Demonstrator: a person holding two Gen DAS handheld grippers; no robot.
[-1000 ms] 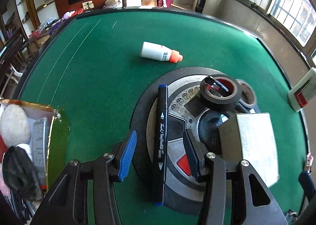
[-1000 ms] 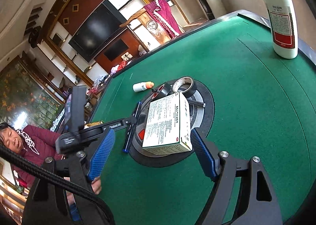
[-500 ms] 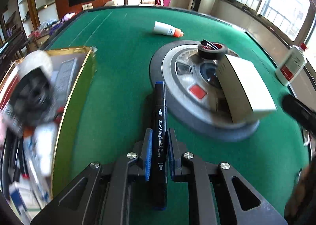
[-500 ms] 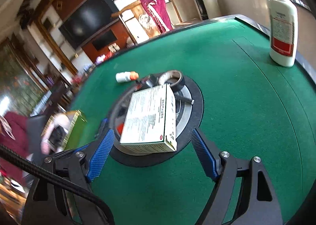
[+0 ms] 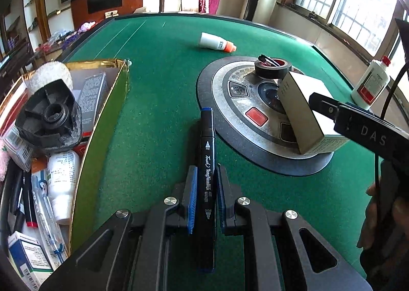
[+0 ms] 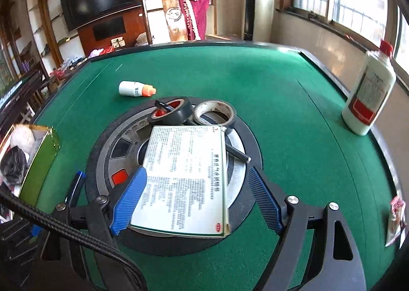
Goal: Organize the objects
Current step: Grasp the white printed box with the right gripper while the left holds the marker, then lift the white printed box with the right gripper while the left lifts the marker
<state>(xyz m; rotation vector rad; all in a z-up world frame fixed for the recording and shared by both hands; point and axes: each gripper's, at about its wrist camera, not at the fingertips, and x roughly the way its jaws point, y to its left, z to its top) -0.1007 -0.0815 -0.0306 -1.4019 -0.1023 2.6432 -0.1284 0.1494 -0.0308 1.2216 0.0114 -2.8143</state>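
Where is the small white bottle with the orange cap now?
The small white bottle with the orange cap lies on its side on the green table, beyond the round centre console and just behind the black tape roll, toward the left in the right wrist view.

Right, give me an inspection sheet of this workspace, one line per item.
Surface: green felt table with a round centre console.
Job's things: marker; white box on the console; storage box, part-filled.
Clutter: two tape rolls, small bottle lying down, tall bottle upright.
Grippers: left gripper shut on the marker; right gripper open, straddling the white box.
Cables: black cable beside the right gripper.
Surroundings: television, chair, windows.
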